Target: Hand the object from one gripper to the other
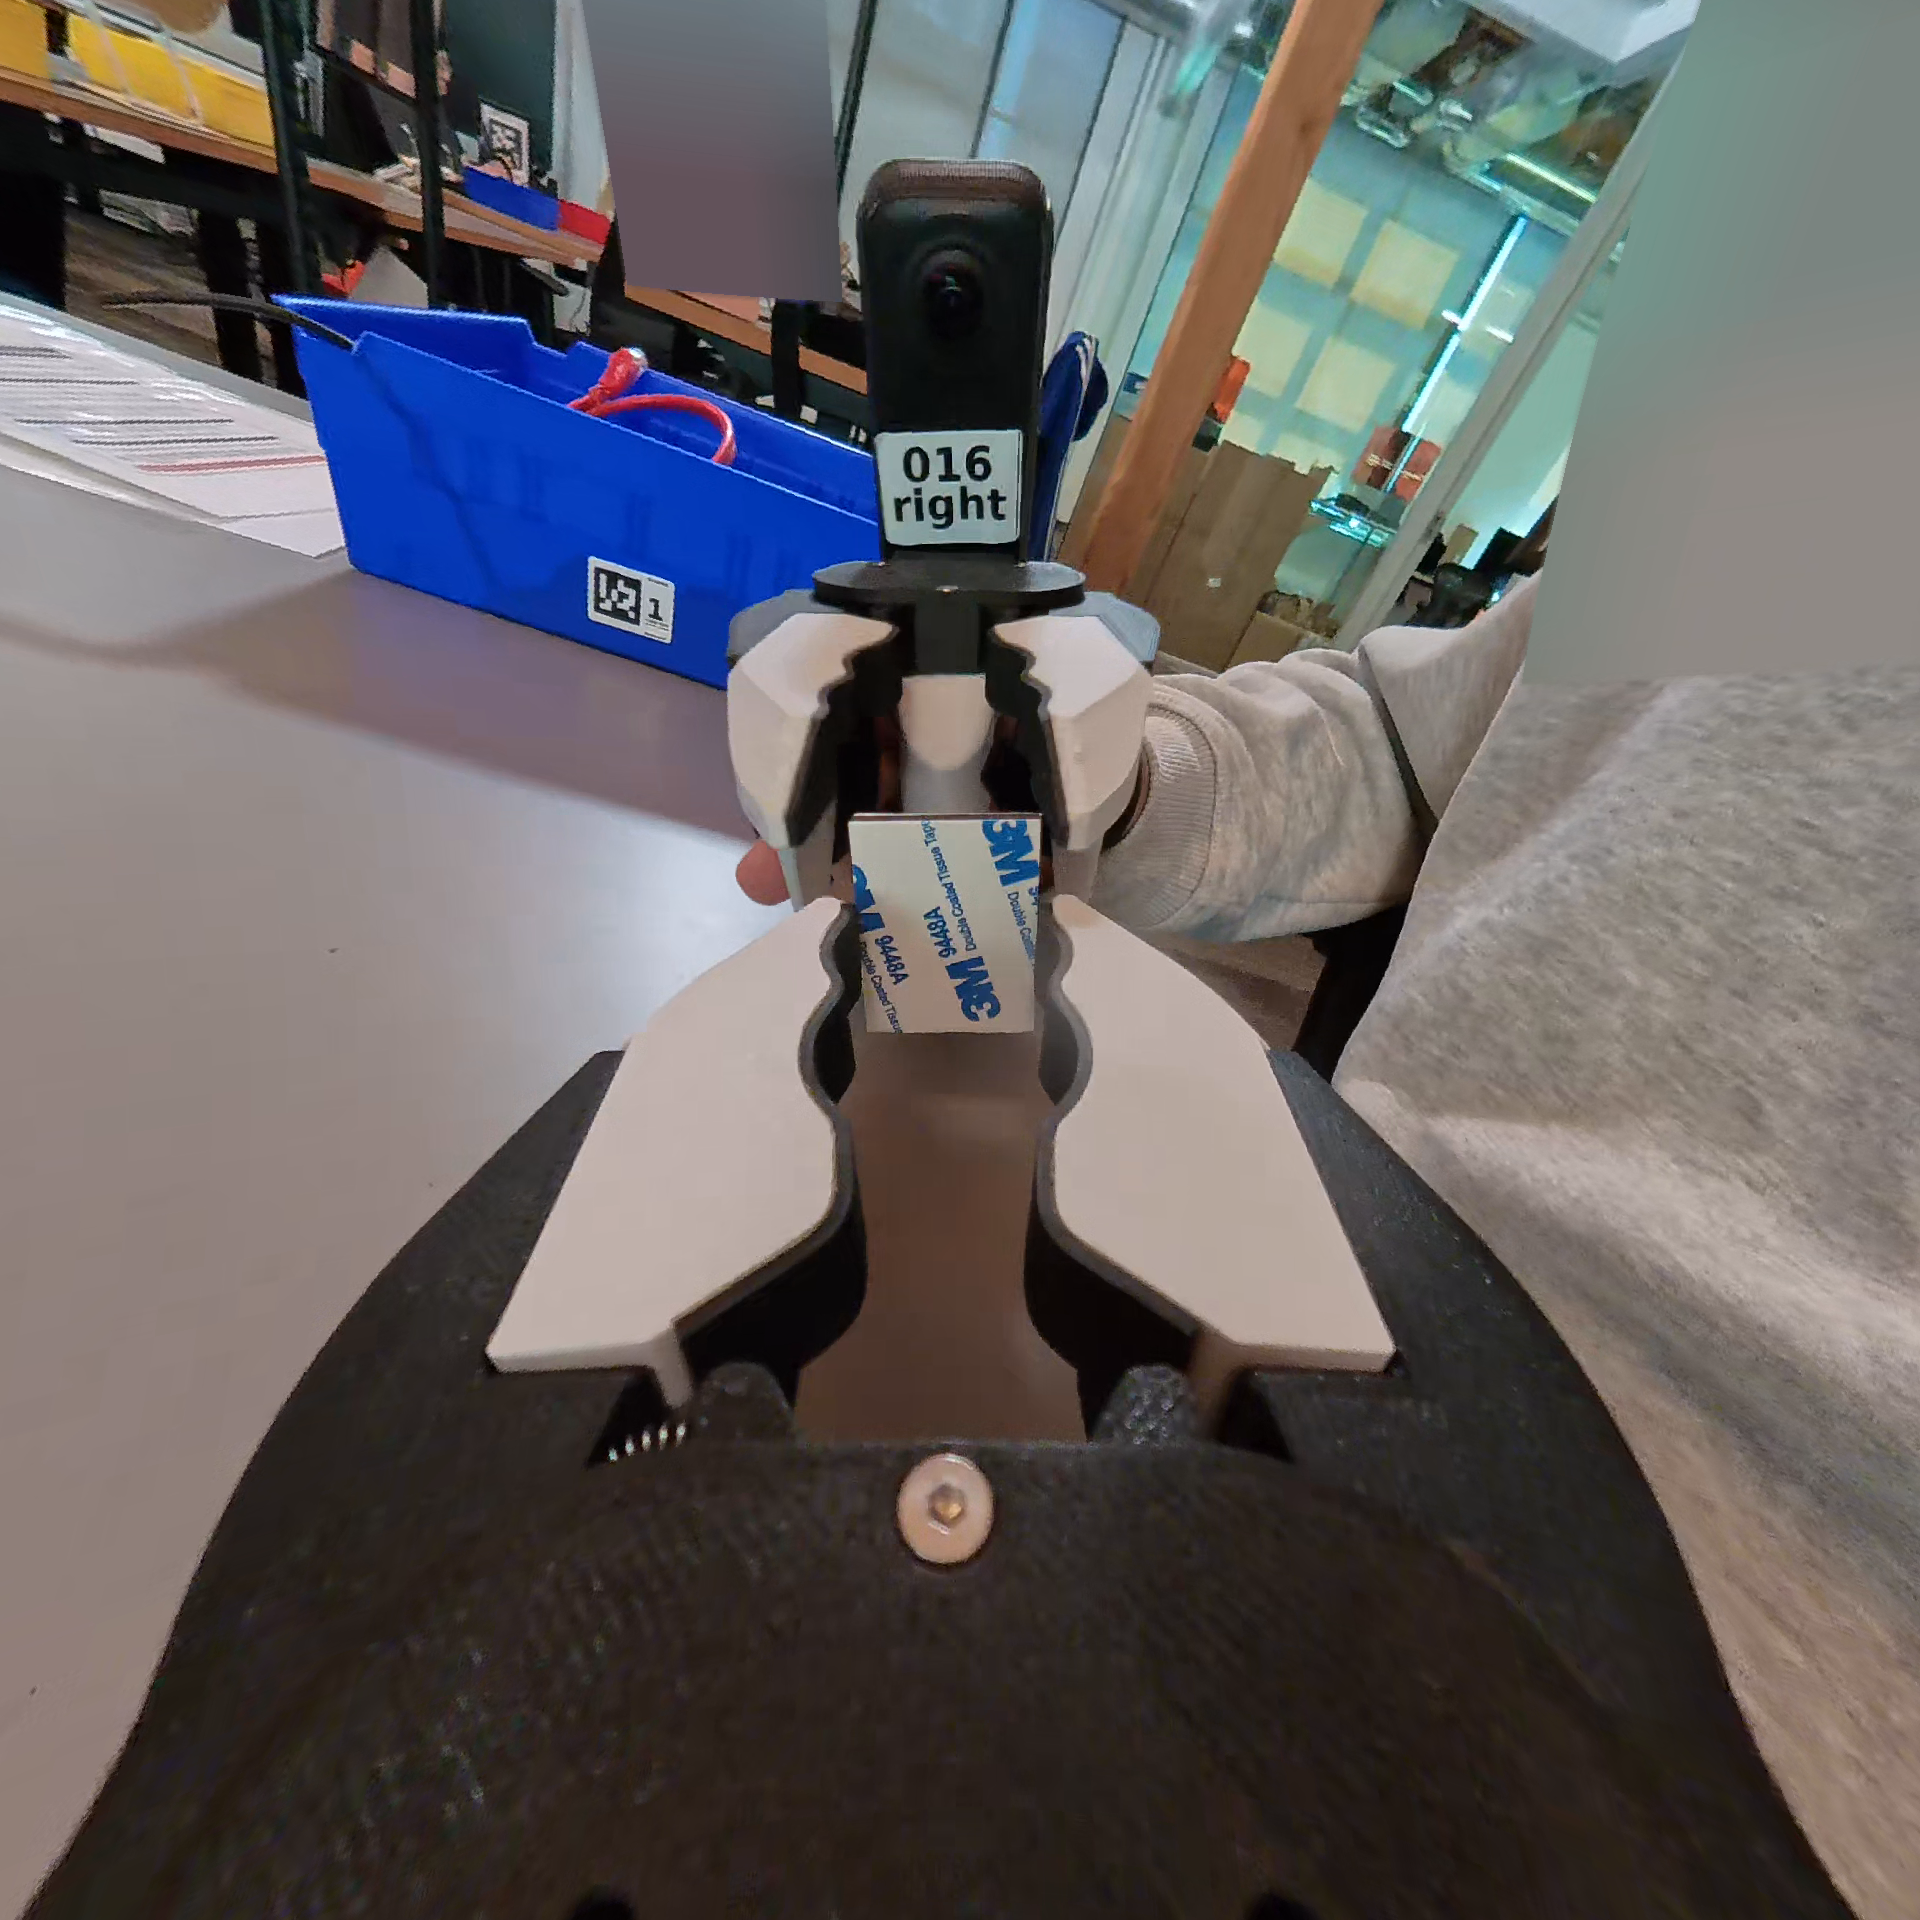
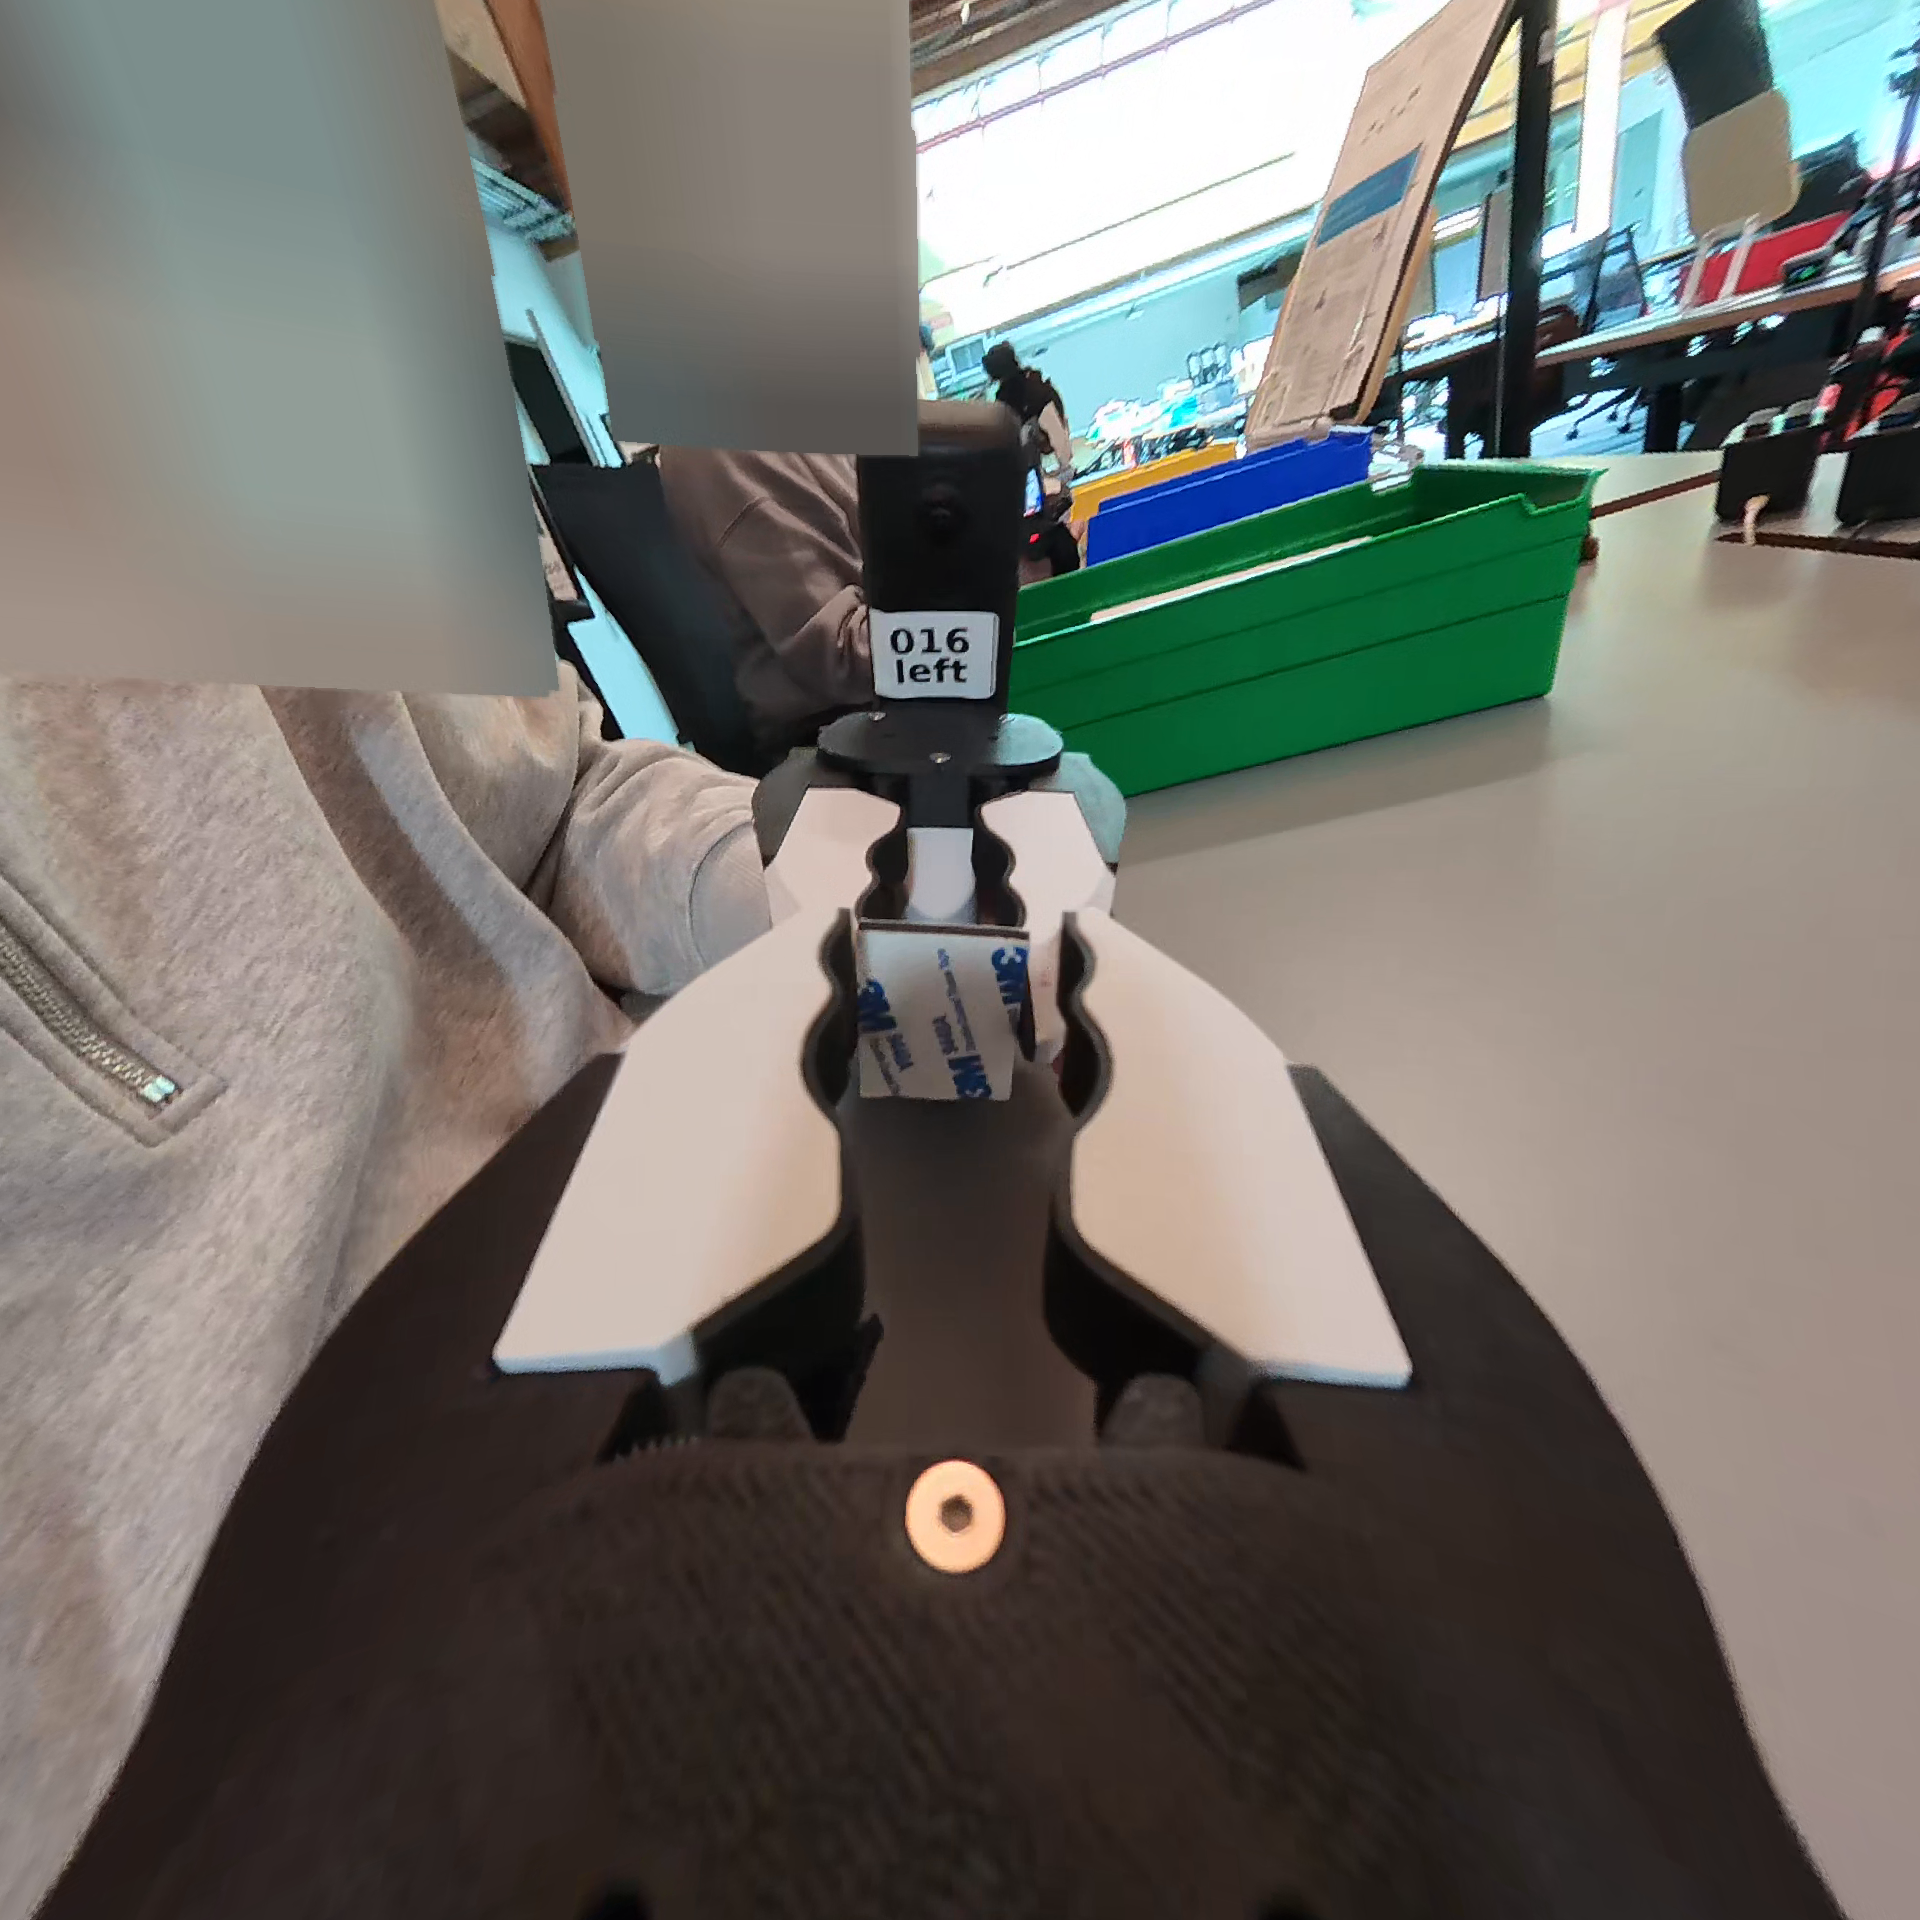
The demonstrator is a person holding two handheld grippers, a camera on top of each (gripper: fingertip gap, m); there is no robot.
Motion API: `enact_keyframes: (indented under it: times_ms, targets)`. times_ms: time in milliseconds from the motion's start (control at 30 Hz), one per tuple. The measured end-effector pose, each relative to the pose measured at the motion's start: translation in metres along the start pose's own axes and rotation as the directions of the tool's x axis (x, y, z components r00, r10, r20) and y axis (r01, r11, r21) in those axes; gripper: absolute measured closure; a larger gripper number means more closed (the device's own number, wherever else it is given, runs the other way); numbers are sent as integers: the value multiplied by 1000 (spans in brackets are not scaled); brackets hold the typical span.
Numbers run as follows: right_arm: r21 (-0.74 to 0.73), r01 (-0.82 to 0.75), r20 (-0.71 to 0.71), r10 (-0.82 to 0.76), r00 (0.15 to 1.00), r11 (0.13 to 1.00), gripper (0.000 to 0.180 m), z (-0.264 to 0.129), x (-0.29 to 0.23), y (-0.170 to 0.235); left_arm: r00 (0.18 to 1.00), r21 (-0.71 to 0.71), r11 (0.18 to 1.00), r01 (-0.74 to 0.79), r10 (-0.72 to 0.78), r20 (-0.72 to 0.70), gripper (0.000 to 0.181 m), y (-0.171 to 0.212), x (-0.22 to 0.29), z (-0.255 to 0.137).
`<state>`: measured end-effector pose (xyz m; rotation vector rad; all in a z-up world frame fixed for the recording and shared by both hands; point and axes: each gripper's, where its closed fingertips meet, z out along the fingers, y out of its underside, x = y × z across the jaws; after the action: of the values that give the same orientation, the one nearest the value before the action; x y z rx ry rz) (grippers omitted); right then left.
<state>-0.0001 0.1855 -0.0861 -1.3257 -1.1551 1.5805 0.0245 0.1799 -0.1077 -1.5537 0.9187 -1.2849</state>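
A flat white square pad with blue print point(image 1: 951, 935) is held level above the grey table point(image 1: 312, 831). My left gripper point(image 1: 945, 914) is shut on its side edges. My right gripper point(image 1: 940, 857) faces it head-on, tip to tip, with its fingers on either side of the pad's far end. In the right wrist view the pad point(image 2: 940, 1023) lies between the right gripper's point(image 2: 956, 930) fingers. It touches the left finger, and a small gap shows at the right finger point(image 2: 1086, 997), so the gripper is open. The left gripper point(image 2: 940, 904) is just beyond.
A blue bin point(image 1: 499, 488) with a red cable stands on the table at the back left, with paper sheets point(image 1: 156, 436) beside it. A green bin point(image 2: 1299, 644) and another blue bin point(image 2: 1226, 499) stand at the far right. A person's grey sleeves point(image 1: 1299, 790) are close behind both grippers. Left and right tips are no more than a few centimetres apart.
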Motion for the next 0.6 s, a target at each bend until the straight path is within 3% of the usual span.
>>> enact_keyframes:
  times_ms: [333,467,600]
  targets:
    - [-37,45,-5,-45,999,998,147,2,-3,3,1000,33,999,8,-8,0,149,-4,0,-2]
    - [25,19,-6,-19,1000,999,147,-3,-1,-9,1000,47,999,25,-25,5,126,-4,-2,-2]
    - [102,-54,53,49,997,993,147,-13,-2,-21,991,72,992,106,-100,-84,125,-5,5,-1]
